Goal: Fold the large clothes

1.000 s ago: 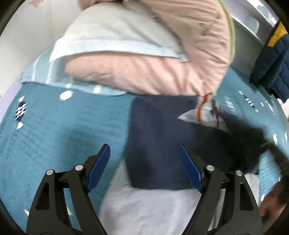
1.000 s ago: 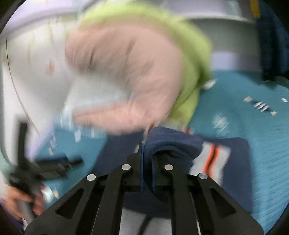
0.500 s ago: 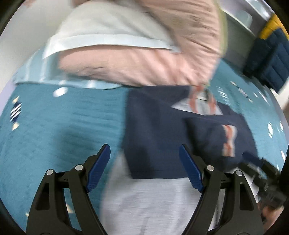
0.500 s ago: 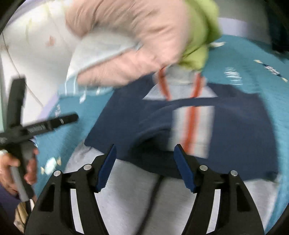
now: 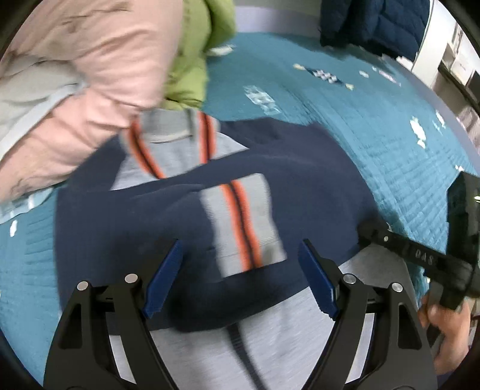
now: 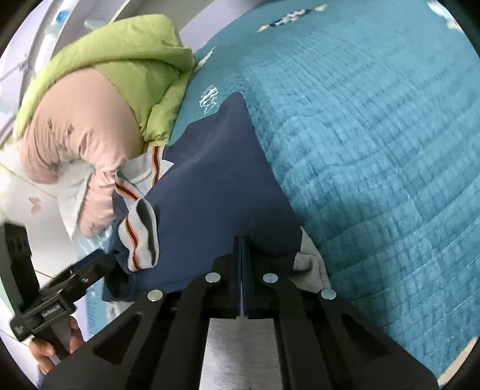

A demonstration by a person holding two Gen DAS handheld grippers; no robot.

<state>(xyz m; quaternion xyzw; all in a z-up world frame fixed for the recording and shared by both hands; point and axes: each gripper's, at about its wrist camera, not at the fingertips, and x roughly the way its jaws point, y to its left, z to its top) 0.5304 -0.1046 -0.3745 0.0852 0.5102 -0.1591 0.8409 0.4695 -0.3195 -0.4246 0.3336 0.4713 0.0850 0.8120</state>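
A navy and grey sweatshirt point(image 5: 315, 180) with orange stripes lies on the teal bedspread point(image 5: 375, 114), its sleeves folded over the chest. My left gripper point(image 5: 240, 276) is open and empty, just above the folded sleeve cuff point(image 5: 243, 222). My right gripper point(image 6: 241, 264) is shut at the sweatshirt's right edge point(image 6: 216, 186), where navy meets the grey body; whether cloth is pinched I cannot tell. The right gripper also shows in the left wrist view point(image 5: 363, 232).
A pink duvet point(image 5: 99, 78) and a green jacket point(image 5: 192, 54) are piled at the head of the bed, touching the sweatshirt's collar. A dark blue jacket point(image 5: 375, 21) lies at the far edge. Open teal bedspread point(image 6: 375, 135) stretches right of the sweatshirt.
The right gripper let go of the sleeve over the chest, moved to the sweatshirt's right edge and shut there. The left gripper swung right over the sweatshirt, still open.
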